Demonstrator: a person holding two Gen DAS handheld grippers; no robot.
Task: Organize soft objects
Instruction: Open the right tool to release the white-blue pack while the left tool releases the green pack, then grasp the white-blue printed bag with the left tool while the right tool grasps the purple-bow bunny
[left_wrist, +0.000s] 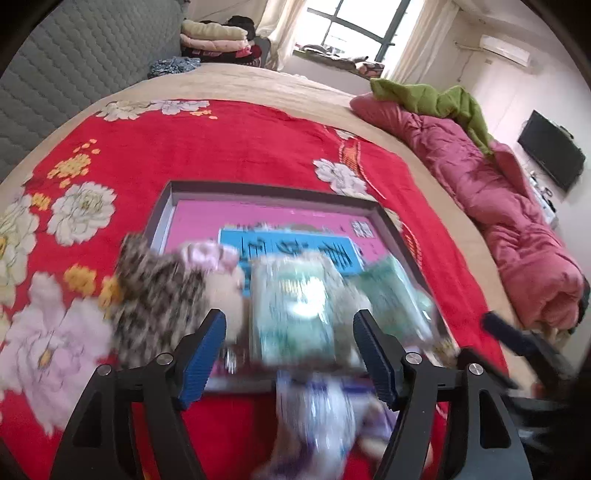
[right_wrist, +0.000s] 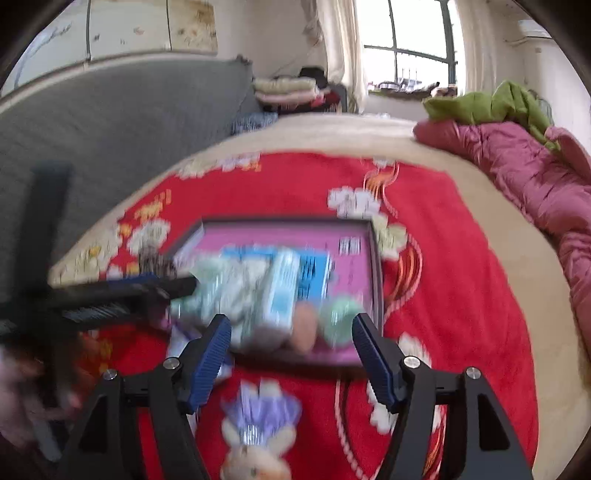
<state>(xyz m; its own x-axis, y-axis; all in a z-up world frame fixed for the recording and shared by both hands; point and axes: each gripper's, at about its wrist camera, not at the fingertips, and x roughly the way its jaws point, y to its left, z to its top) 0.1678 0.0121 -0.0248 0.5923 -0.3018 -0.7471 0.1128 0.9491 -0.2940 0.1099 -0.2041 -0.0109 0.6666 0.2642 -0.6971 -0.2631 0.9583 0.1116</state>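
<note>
Soft toys are piling up in the tray on the red blanket, so the sorting looks well along. Inside it: a leopard-print plush hanging over the left rim, a pink-bowed toy next to it, and a green packet in the middle, all blurred. From the right wrist view the tray also carries a pale green plush at its near right corner.

One job seems left: a doll in a purple dress lies on the blanket just near of the tray, outside it. In the left view the same doll sits right below the tray's near rim.

The left gripper is spread wide, nothing pinched, poised over the green packet. The right gripper is likewise released, jaws apart above the tray's near edge, holding nothing. Whether either touches a toy, I cannot tell through the blur.
</note>
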